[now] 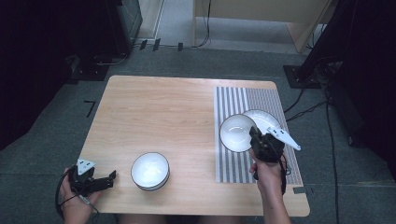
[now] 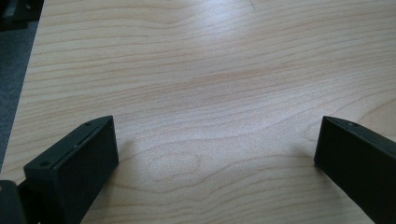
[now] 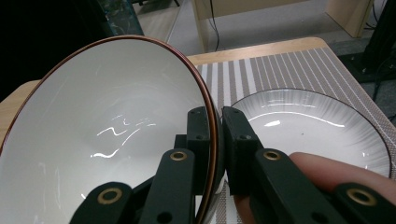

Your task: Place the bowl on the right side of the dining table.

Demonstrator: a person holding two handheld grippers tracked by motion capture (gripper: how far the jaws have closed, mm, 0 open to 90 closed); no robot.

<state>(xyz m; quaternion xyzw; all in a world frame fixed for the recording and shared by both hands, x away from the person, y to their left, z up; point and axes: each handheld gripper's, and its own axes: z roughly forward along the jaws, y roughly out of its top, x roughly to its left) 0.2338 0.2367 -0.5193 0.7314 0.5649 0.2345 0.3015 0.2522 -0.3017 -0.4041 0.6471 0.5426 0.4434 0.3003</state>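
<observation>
My right gripper [image 1: 254,132] [image 3: 217,119] is shut on the rim of a white bowl [image 1: 236,132] [image 3: 107,130] with a brown edge, held tilted above the striped placemat [image 1: 261,100] [image 3: 280,70]. Behind and right of that bowl, a white plate [image 1: 264,119] [image 3: 308,121] lies on the mat. A second white bowl [image 1: 150,171] stands upright on the wooden table [image 1: 159,112] [image 2: 210,70] near the front edge. My left gripper [image 1: 111,176] [image 2: 215,149] is open at the front left corner, its jaws wide apart over bare wood, left of that bowl.
The table's front and left edges are close to my left gripper. Grey carpet with cables [image 1: 308,109] surrounds the table; dark stands [image 1: 303,74] and furniture legs stand beyond the far edge.
</observation>
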